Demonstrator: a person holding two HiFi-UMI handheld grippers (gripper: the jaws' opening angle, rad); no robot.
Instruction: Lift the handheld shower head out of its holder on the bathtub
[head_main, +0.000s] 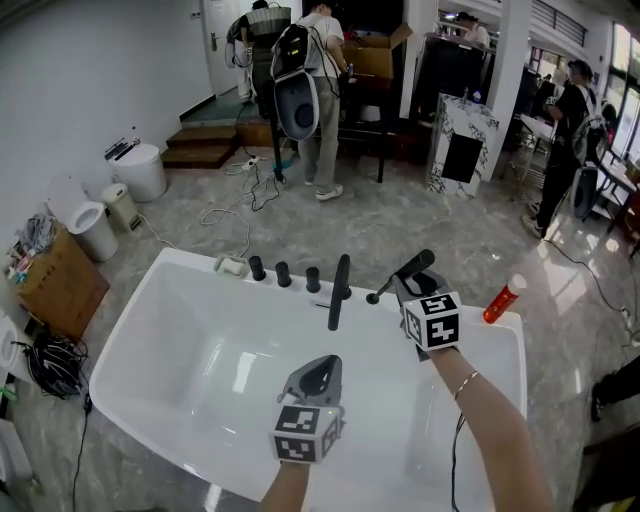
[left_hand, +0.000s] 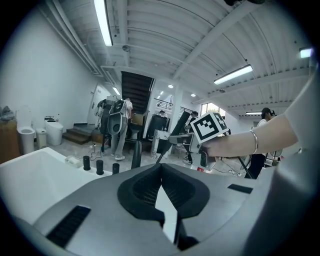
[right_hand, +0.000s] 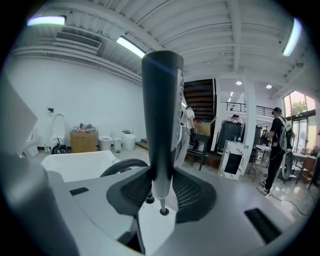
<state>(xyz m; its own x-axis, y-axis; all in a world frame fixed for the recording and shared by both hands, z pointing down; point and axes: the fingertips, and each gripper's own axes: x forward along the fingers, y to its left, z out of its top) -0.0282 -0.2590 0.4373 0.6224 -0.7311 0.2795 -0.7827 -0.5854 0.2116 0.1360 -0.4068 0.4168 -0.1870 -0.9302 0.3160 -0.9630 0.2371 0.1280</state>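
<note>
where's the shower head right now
In the head view the shower head sits clamped in the right gripper at right, above the far rim of the tub, right of the black spout.

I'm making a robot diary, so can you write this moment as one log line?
right gripper: shut on shower head | shower head: held above bathtub | left gripper: shut, empty

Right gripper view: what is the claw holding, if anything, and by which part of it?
The right claw holds the black handheld shower head near the lower end of its handle. The left claw is shut and holds nothing.
</note>
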